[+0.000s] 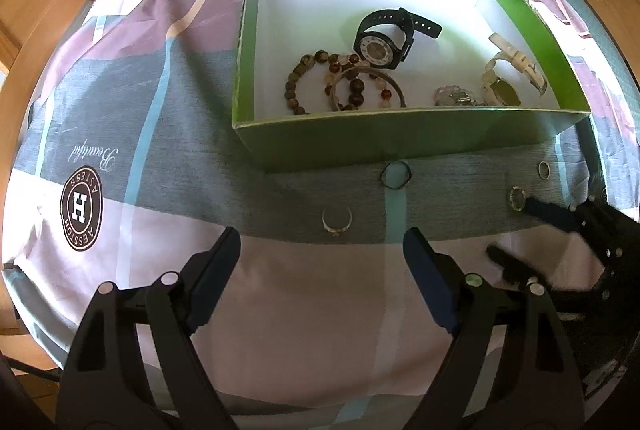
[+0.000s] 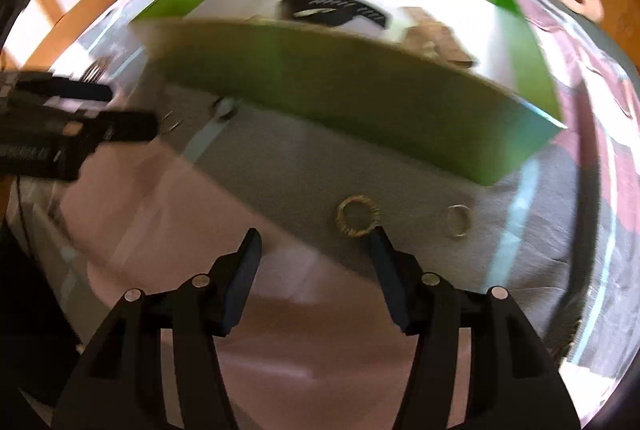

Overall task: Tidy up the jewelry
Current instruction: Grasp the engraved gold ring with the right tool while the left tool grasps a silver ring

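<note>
Green box ahead holds watches, bracelets; four rings remain outside. Left gripper spread, empty; right gripper parted beside gold ring.

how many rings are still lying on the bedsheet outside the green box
4: one ring ahead of the left gripper, one against the box wall, two at right.
</note>
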Action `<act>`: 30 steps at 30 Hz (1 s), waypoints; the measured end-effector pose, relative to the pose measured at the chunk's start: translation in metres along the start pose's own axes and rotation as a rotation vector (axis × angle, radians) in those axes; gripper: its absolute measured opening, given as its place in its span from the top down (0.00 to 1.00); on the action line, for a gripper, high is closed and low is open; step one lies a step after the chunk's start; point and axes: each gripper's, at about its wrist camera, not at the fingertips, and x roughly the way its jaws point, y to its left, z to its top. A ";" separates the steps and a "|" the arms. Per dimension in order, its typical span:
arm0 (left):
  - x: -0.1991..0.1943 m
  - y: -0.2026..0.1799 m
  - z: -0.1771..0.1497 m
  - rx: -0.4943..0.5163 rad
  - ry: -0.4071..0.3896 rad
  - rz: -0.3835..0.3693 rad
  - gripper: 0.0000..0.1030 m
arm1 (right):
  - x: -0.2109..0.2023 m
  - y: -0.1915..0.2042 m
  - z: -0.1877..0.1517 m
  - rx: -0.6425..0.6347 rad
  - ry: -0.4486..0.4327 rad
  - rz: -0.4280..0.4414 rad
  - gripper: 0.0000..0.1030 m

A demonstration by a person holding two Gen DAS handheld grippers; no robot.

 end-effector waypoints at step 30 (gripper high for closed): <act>0.008 0.017 0.005 -0.111 0.019 -0.215 0.31 | -0.001 -0.012 0.000 0.058 0.012 0.057 0.55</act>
